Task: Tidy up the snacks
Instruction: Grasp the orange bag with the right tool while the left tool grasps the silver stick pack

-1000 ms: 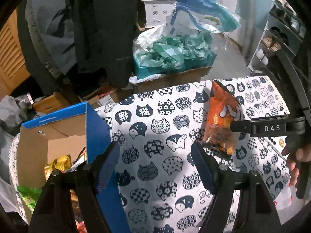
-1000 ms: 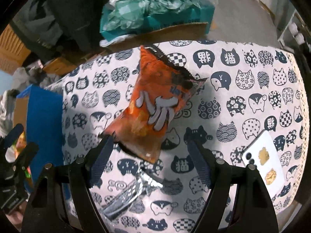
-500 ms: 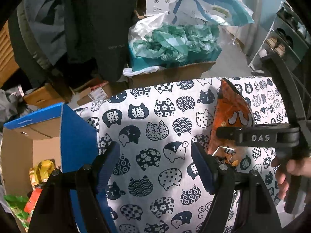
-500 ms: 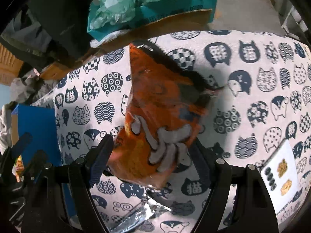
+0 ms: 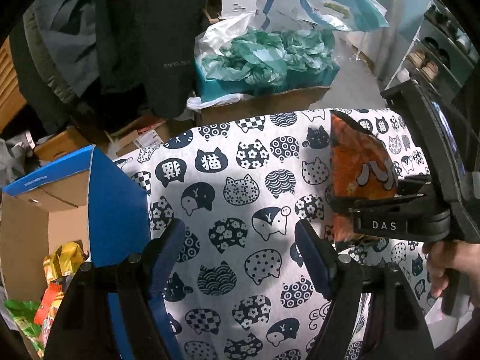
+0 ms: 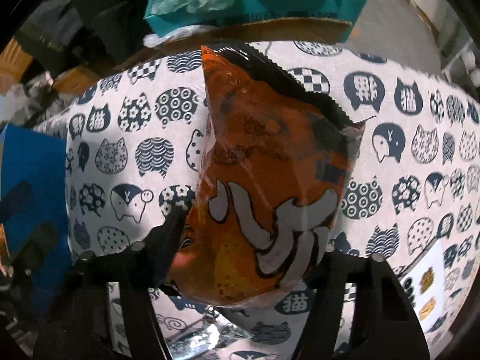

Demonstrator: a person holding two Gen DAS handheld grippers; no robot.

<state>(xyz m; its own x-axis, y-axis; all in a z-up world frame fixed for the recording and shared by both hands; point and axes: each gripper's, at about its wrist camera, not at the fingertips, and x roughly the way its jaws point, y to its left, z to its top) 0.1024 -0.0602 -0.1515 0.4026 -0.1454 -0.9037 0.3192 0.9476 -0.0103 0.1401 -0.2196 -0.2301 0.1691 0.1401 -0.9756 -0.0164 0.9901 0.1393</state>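
Right wrist: right claw closing around orange snack bag, tablecloth beyond bare.

Cluttered home storeroom: hanging coats, cardboard boxes.

Glossy plastic snack bag, cloth tablecloth

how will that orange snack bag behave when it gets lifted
The orange bag looks puffed and creased, so probably light and crushable. Its glossy film could slip between the right gripper jaws, which are closing around its lower end. Held there, the top will likely flop.
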